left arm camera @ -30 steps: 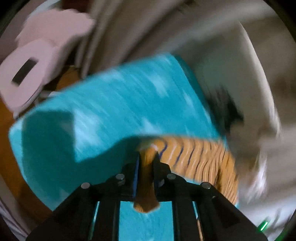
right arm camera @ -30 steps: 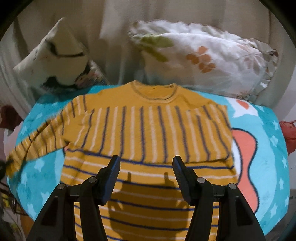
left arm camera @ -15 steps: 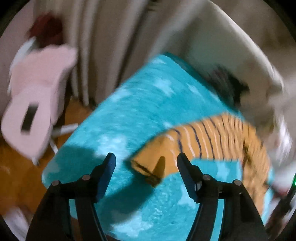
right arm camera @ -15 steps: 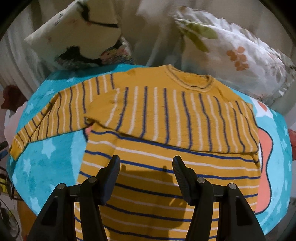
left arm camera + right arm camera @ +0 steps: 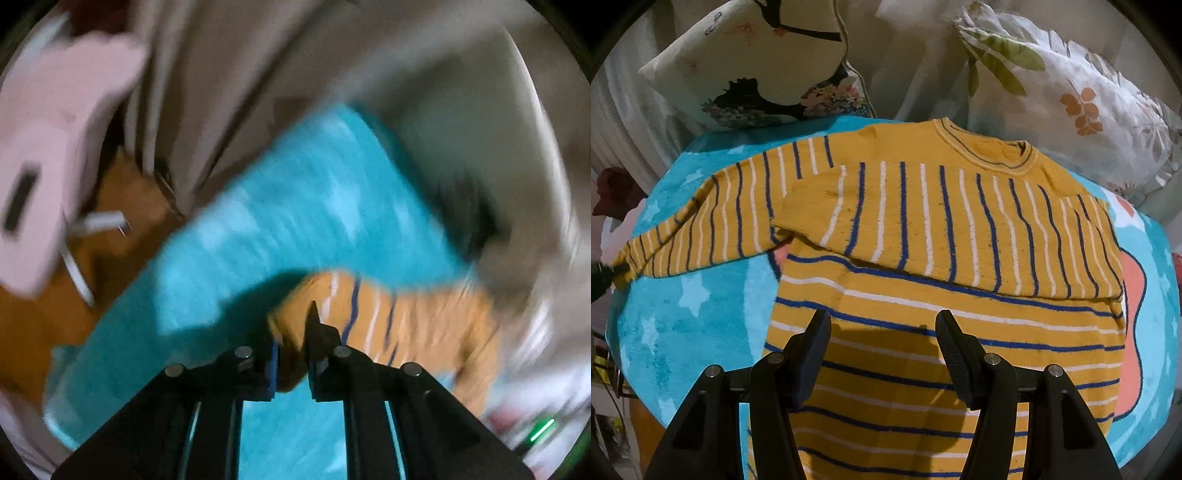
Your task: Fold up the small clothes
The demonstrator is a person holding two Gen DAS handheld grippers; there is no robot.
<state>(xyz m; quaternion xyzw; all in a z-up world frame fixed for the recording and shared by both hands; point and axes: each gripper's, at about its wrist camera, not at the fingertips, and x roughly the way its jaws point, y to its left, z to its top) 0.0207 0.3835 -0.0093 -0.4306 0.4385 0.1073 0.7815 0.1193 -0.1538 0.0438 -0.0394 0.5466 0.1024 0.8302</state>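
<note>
A yellow sweater with blue and white stripes lies flat on a teal star blanket. One sleeve is folded across its chest. The other sleeve stretches out to the left. In the blurred left wrist view my left gripper is closing, and its jaws pinch the cuff end of that sleeve over the blanket. My right gripper hovers open above the sweater's lower body, with nothing between its fingers.
Two printed pillows lean at the back of the blanket. A pink chair stands on the wooden floor past the blanket's left edge, next to a beige curtain. The blanket has a coral shape at the right.
My left gripper held the cuff, opened wide above it half a second ago, and is shut on it again. The right gripper's view shifted a little over the sweater, jaws unchanged.
</note>
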